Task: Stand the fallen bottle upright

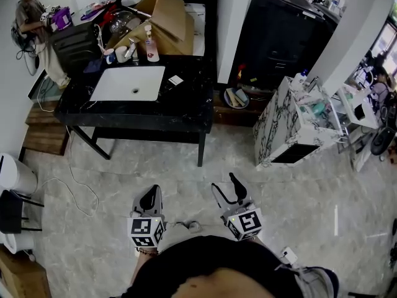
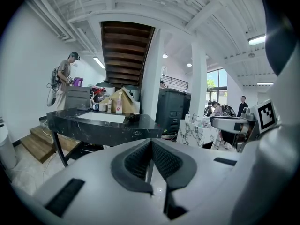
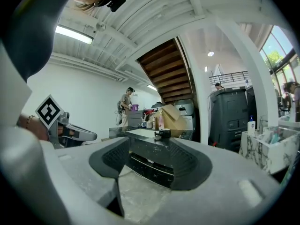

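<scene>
A black table [image 1: 155, 112] stands some way ahead, with a white basin [image 1: 127, 82] set in its top. At its far edge stands an upright spray bottle [image 1: 151, 45] with pink liquid, and a smaller pale bottle [image 1: 131, 51] leans beside it. From here I cannot tell whether any bottle lies flat. Both grippers hang close to the person's body, far short of the table. My left gripper [image 1: 152, 192] [image 2: 150, 159] is shut, its pads together with nothing between them. My right gripper [image 1: 226, 185] [image 3: 150, 161] is open and empty, pointing at the table.
A cardboard box [image 1: 164, 17] and cups crowd the table's back edge. A small dark object [image 1: 167, 87] and a white card [image 1: 176, 79] lie beside the basin. A marble-patterned cabinet [image 1: 291, 123] stands at the right, wooden steps [image 1: 43, 129] at the left. A person [image 1: 31, 23] stands behind the table.
</scene>
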The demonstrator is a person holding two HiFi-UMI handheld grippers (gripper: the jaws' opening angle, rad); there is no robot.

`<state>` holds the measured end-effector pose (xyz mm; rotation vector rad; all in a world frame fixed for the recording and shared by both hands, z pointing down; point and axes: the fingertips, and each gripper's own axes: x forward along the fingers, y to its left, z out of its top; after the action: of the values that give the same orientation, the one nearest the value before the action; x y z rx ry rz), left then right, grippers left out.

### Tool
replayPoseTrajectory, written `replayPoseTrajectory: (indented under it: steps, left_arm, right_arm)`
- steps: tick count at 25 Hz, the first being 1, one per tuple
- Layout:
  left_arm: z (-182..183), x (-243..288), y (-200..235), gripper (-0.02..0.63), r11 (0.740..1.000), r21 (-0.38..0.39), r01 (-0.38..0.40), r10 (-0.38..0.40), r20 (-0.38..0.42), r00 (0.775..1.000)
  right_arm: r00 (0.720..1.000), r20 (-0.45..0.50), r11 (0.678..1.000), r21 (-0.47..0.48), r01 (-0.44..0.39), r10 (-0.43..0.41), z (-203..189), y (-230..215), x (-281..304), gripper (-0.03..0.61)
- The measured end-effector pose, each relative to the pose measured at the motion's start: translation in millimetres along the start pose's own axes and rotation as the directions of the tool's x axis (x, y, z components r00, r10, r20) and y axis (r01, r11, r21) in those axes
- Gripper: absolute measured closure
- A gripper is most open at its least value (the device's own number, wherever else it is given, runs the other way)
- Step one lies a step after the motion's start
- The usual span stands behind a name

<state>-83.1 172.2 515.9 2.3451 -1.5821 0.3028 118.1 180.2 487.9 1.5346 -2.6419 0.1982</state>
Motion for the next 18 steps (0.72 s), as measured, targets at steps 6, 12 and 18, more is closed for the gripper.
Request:
replayPoseTrajectory:
  steps: [6,12,18]
  left_arm:
    - [-7.9,-0.6,7.6,0.612,0.999,-0.013,-0.038,0.037,-0.011,0.999]
    - [-15.0,-2.7,27.6,0.612,0.994,-0.049,-0.095,0.094,-0.025,0.995]
    - [-9.7,22.6,39.6,0.612,0.994,-0.061,-0.090,0.089,-0.023,0.996]
  right_arm:
    - [0.998,0.013,0.998,0.013,-0.064,0.064,0.1,-0.3,11.2,0.330]
    - [0.993,0.047,0.994,-0.012,-0.109,0.109,5.4,1.3,29.1,0.330]
    - [0.989,0.035,0.989,-0.025,-0.145,0.146,4.3,-3.8,56.3,0.330]
